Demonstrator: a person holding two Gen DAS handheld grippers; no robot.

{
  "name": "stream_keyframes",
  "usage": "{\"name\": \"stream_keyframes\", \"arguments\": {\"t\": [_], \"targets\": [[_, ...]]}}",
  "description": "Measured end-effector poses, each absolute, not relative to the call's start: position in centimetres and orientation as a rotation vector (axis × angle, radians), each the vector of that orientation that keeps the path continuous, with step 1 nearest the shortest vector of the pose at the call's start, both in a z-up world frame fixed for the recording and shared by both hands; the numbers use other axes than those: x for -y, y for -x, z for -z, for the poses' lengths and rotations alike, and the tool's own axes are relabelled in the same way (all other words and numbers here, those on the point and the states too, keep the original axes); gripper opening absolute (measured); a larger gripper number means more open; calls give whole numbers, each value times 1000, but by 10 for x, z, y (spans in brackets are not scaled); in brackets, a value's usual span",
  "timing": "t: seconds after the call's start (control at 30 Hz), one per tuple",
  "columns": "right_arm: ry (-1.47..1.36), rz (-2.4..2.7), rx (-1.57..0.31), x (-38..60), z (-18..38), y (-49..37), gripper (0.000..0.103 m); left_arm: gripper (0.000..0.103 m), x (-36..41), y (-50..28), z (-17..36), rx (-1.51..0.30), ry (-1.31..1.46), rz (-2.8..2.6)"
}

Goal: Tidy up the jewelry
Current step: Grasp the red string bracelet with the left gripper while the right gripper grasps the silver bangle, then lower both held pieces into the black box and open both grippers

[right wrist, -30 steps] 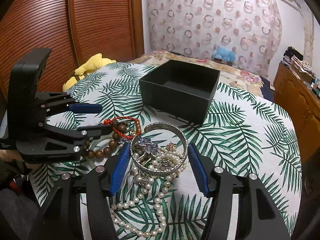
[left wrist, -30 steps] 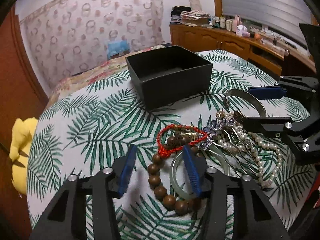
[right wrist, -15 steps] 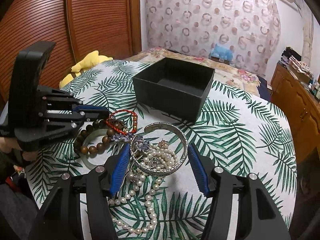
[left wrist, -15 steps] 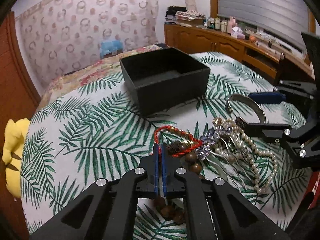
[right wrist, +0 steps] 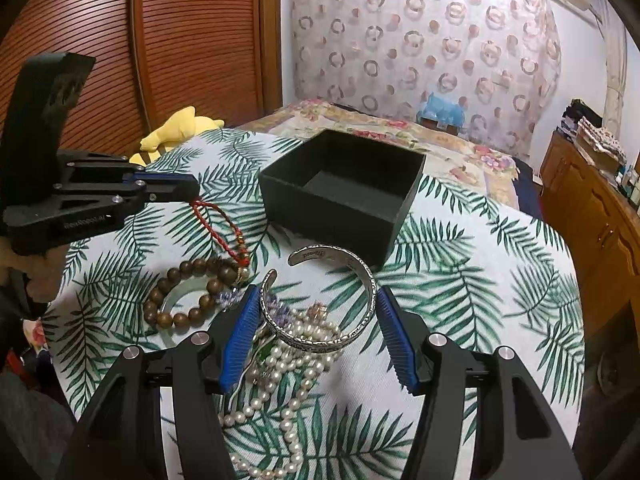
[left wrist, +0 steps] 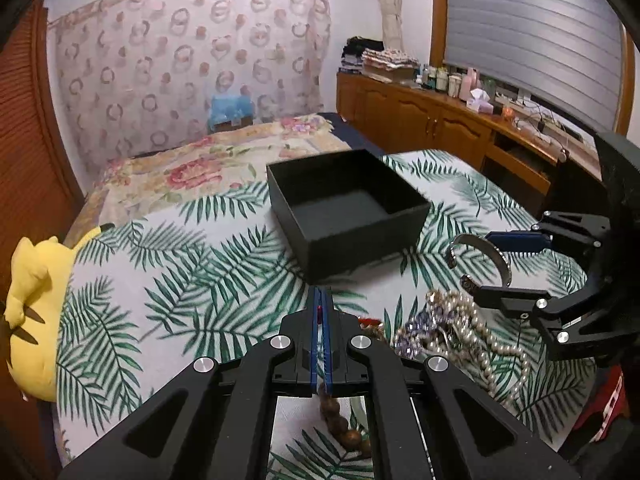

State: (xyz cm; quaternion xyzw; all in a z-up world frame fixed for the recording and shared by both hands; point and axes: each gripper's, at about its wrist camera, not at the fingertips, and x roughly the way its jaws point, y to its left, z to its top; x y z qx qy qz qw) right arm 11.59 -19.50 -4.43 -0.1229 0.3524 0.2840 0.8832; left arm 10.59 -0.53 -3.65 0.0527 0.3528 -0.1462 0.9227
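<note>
My left gripper [left wrist: 320, 308] [right wrist: 188, 190] is shut on a red cord bracelet [right wrist: 218, 226], which hangs from its tips down to the table, lifted left of the black open box [right wrist: 340, 196] [left wrist: 344, 208]. My right gripper [right wrist: 316, 320] [left wrist: 508, 268] is open around a silver cuff bangle [right wrist: 340, 336] [left wrist: 480, 256] that lies on a pearl necklace [right wrist: 280, 392]. A brown bead bracelet [right wrist: 188, 292] lies on a pale green bangle [right wrist: 180, 292] beside the pile.
The table has a palm-leaf cloth [right wrist: 460, 280]. A yellow plush toy [left wrist: 32, 304] sits at its left edge. A bed [left wrist: 192, 168] lies behind, and a wooden cabinet [left wrist: 420, 120] stands at the right.
My left gripper closed on the red cord bracelet and lifted it up and away from the pile. My right gripper stayed open around the silver cuff.
</note>
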Motion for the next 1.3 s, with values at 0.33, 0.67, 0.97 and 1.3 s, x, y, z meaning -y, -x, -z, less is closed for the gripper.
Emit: {"name": "stream_keyframes", "arguments": {"t": [0.33, 0.67, 0.97, 1.3], "targets": [[255, -581, -692, 189, 26, -147, 61, 1, 10, -116, 4, -660, -105, 312], [273, -608, -700, 168, 23, -199, 62, 1, 12, -144, -25, -624, -108, 287], [256, -606, -716, 171, 22, -218, 62, 1, 25, -175, -42, -611, -132, 266], [212, -583, -688, 214, 21, -190, 63, 1, 41, -207, -28, -644, -97, 269]]}}
